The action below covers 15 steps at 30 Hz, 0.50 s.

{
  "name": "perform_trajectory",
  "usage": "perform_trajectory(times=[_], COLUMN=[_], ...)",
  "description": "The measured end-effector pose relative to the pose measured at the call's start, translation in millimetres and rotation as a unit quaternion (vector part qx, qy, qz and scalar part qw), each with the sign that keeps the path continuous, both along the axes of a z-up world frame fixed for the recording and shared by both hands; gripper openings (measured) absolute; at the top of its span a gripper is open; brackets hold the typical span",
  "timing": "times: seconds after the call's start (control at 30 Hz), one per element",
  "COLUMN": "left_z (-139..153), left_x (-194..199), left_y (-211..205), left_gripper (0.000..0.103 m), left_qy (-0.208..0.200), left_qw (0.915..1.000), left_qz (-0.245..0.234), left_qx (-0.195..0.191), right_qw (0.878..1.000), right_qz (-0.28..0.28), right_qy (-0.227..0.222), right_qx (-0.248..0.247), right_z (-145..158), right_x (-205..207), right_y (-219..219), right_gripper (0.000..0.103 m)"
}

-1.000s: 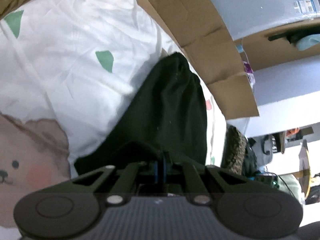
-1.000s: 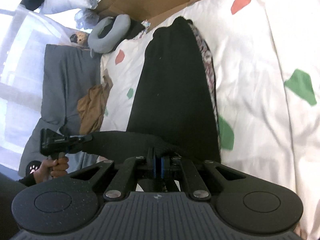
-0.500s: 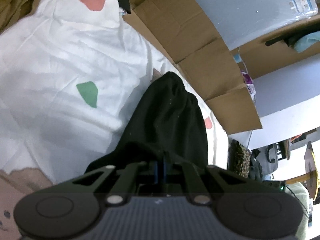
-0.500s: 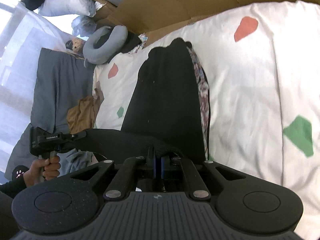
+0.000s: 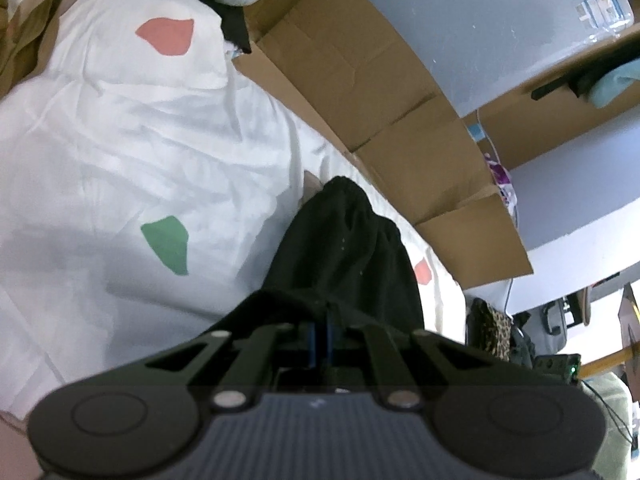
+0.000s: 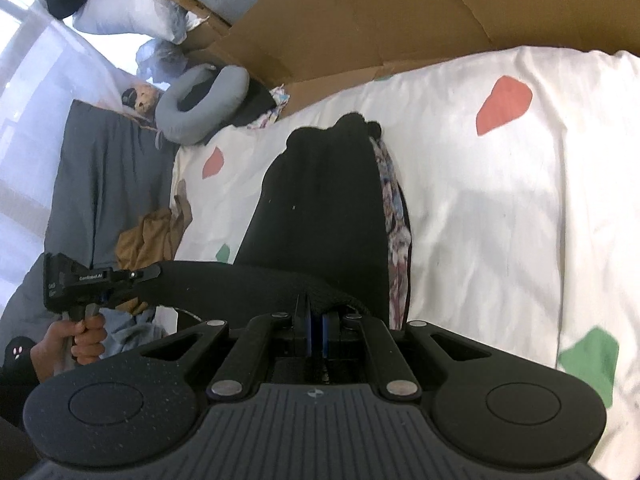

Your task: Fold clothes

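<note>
Since both grippers pinch the same edge of the cloth, the scene reads as a garment held up by two corners, and the lines below follow from that.

Garment: a black garment [image 6: 320, 208] hangs from its near edge and trails forward onto the white bedcover [image 6: 500, 208]; its far end lies bunched on the cover close to the cardboard [image 6: 360, 20] along the bed's far side; what kind of garment it is cannot be told

Left gripper [image 5: 320, 322]: jaws together, clamped on the black cloth; in the right wrist view it shows out to the side [image 6: 132, 280], gripped by the person's hand [image 6: 86, 338], with the black edge stretched from it across to the right gripper

Right gripper [image 6: 314, 320]: jaws together on a thick fold of the same edge

Why held so: two pinches set apart keep the edge taut and level, so the cloth hangs flat and can be laid or doubled over squarely

Under the garment: a strip of patterned fabric [image 6: 394, 216] shows along its right side; whether this is a lining or another piece cannot be told

Stage, as a judgement: the lift fits spreading the piece flat as well as carrying the held edge over toward the far end

Risk: an uneven pull would skew the edge
</note>
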<state>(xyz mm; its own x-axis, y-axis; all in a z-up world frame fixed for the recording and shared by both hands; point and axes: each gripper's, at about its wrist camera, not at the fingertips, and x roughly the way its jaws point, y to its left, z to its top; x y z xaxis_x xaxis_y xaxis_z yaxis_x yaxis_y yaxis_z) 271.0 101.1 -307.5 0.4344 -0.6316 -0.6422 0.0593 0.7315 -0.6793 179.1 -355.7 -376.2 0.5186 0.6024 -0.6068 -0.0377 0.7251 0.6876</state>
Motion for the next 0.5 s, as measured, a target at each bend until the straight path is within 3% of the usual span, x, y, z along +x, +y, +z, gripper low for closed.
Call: perform_trajectory(times=[0.37, 0.5], left_z=[-40, -48], left_x=[18, 15], left_y=[1, 0], left_gripper=[0.006, 0.017], left_qy=[0.022, 0.037], left_qw=[0.9995, 0.999], left_qz=[0.02, 0.021], left_qx=[0.012, 0.015], right_qw=[0.999, 0.998], right_qz=[-0.028, -0.038], right_qy=[0.033, 0.042], right_qx=[0.006, 0.02], right_z=[-28, -37], right_x=[17, 17], right_y=[1, 1], right_gripper=[0.004, 0.007])
